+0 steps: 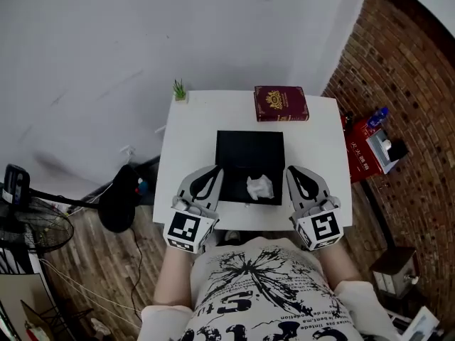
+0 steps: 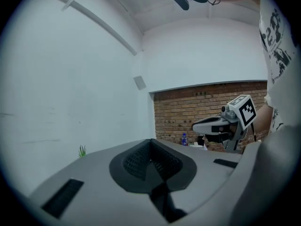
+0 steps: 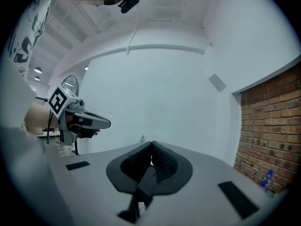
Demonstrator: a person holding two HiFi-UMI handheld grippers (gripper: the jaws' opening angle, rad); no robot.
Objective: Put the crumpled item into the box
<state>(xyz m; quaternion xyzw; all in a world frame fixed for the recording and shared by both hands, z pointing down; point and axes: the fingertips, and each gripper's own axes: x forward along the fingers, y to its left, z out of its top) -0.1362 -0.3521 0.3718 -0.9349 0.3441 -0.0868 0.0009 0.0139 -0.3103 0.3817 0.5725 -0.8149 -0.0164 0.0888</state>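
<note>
1. Left tongs [image 2: 150, 149]: grey shell, ribbed dark pads pressed together, nothing between them.
2. Right tongs [image 3: 151, 150]: likewise closed and empty.
3. Crumpled item [image 1: 260, 187]: white, wrinkled, lying inside the box [image 1: 231, 148] at its near right corner.
4. Box: black, square, matte, near the tabletop's [image 1: 192, 130] near edge, with one pair of tongs on each side.
5. Far edge: maroon book [image 1: 281, 103]; small green plant [image 1: 179, 89] at the far left corner.

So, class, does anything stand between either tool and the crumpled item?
Nothing visible does. The crumpled item lies within the outline of the black box, near its front right corner, between the left tool and right tool, both shut and empty. The red book sits at the far edge of the table.
</note>
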